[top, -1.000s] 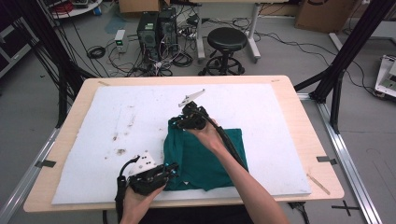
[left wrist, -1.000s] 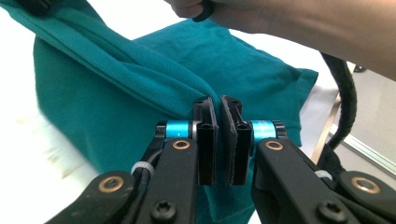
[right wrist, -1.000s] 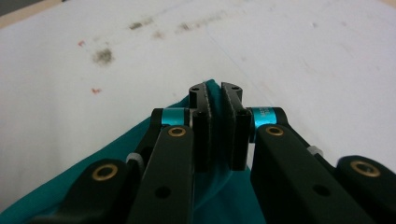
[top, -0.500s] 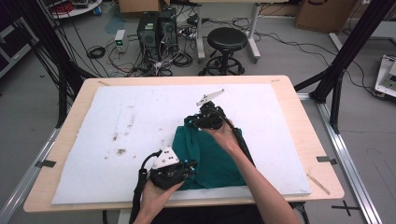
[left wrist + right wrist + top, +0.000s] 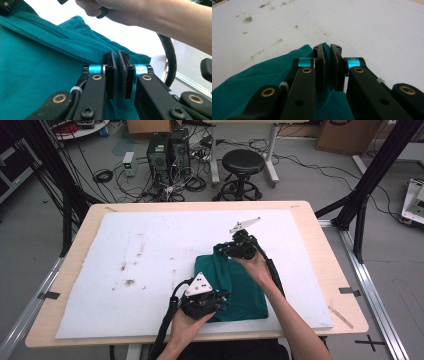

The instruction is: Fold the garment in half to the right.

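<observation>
A teal garment [image 5: 246,287] lies folded on the white foam sheet [image 5: 160,232], right of the middle. My left gripper [image 5: 223,300] is at the garment's near left corner. In the left gripper view its jaws [image 5: 116,56] are shut on a fold of the teal cloth [image 5: 37,62]. My right gripper [image 5: 221,251] is at the garment's far left corner, with a grey plate on top. In the right gripper view its jaws [image 5: 327,50] are shut on the cloth's edge [image 5: 262,75], which shows between the pads. The other hand and a black cable cross the top of the left gripper view.
Brown stains [image 5: 129,281] mark the foam sheet left of the garment. The wooden table edge [image 5: 345,285] runs close on the right. Beyond the table stand a black stool [image 5: 243,162], computer towers [image 5: 167,150] and loose cables.
Both grippers have moved to the right with the teal cloth held, and the garment now lies narrower and farther right. The left gripper has also risen a little.
</observation>
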`<state>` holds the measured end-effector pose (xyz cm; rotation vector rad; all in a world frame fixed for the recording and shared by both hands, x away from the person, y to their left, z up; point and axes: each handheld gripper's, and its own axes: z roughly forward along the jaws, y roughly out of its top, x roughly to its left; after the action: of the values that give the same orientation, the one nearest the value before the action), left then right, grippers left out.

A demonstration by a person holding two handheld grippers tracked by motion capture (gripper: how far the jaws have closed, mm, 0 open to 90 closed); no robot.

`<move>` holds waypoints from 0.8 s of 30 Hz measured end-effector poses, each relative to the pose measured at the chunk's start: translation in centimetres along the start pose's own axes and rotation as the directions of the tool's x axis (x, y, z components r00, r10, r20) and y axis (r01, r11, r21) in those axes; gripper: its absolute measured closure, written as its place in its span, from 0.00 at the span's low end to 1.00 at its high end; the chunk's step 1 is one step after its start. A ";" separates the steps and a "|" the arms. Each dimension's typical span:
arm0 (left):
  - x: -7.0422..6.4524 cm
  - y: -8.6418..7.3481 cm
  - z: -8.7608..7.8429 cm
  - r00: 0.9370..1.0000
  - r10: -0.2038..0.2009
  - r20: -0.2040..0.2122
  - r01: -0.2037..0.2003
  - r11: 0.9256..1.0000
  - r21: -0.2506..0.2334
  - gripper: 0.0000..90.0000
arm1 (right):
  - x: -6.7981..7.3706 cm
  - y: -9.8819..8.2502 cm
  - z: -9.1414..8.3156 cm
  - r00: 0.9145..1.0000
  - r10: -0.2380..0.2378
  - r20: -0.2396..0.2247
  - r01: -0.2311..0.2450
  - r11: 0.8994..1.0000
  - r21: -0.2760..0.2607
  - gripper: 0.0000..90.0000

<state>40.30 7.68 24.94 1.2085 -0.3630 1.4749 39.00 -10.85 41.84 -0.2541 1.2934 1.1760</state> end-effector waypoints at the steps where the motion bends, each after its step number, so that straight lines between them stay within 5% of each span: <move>1: -0.1 0.1 0.3 1.000 -0.001 0.000 0.001 1.000 0.001 0.94 | -0.1 -0.1 -0.2 1.000 0.000 0.003 0.000 1.000 -0.001 0.94; 24: -2.2 1.3 6.0 1.000 -0.005 0.018 0.005 0.999 0.049 0.94 | -3.1 -3.3 -3.5 0.997 0.054 0.059 -0.053 0.998 -0.014 0.93</move>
<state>41.61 1.43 26.15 1.2616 -0.3371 1.4771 40.02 -16.49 41.79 -0.1939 1.2480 1.2287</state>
